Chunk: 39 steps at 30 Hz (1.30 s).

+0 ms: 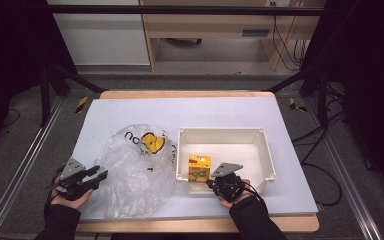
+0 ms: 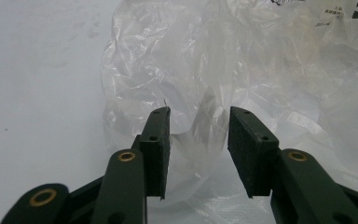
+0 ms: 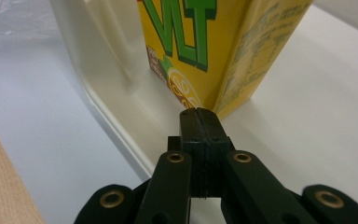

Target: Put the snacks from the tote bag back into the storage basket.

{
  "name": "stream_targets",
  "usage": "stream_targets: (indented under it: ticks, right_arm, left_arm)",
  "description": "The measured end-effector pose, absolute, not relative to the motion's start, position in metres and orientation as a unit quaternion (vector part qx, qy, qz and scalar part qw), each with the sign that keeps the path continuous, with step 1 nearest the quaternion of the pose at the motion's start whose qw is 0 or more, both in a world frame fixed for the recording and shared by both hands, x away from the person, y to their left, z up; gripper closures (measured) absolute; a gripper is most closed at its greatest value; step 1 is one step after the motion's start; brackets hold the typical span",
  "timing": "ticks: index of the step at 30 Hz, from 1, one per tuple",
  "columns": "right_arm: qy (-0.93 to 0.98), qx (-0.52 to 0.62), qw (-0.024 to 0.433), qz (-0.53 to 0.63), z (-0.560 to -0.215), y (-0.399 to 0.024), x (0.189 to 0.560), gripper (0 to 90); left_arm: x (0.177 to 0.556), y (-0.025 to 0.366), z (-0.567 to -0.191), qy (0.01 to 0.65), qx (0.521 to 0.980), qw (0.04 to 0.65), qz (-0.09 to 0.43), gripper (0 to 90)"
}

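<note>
A crumpled clear plastic bag (image 1: 132, 170) with a yellow and black print lies on the left half of the table. My left gripper (image 1: 102, 175) sits at its near left edge. In the left gripper view it (image 2: 199, 112) is open, with a fold of the bag (image 2: 242, 60) in the gap and the pads not pressing on it. A yellow drink carton (image 1: 199, 166) stands upright in the near left corner of a cream bin (image 1: 220, 131). My right gripper (image 1: 214, 180) is shut on nothing, its tip (image 3: 199, 111) just short of the carton's (image 3: 200, 42) lower corner.
The bin's low wall (image 3: 107, 70) runs along the left of the right gripper. A white sheet (image 1: 205, 112) covers the table, with a wooden edge (image 3: 4, 186) at the front. Metal frame rails run along both sides of the table.
</note>
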State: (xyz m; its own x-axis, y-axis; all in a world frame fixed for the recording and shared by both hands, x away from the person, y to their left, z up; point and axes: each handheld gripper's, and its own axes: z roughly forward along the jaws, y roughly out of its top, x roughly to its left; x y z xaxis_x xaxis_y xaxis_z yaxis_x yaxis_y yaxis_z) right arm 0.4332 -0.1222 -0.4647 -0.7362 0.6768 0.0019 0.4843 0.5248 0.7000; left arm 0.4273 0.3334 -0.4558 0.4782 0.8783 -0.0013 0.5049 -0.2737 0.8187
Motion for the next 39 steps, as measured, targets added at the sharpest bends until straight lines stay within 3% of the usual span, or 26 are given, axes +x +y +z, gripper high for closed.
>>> stream_targets:
  ticks: [19,30,39]
  right_arm:
    - [0.861,0.34,0.14,0.35,-0.467,-0.124,0.435,89.1]
    - [0.827,0.354,0.165,0.405,-0.436,-0.143,0.425,67.1]
    - [0.782,0.403,0.22,0.421,-0.414,-0.174,0.425,45.8]
  left_arm:
    - [0.427,0.334,-0.455,0.454,0.761,0.399,0.236,59.2]
    - [0.42,0.335,-0.443,0.451,0.745,0.434,0.233,54.4]
    - [0.415,0.336,-0.43,0.443,0.737,0.462,0.216,39.6]
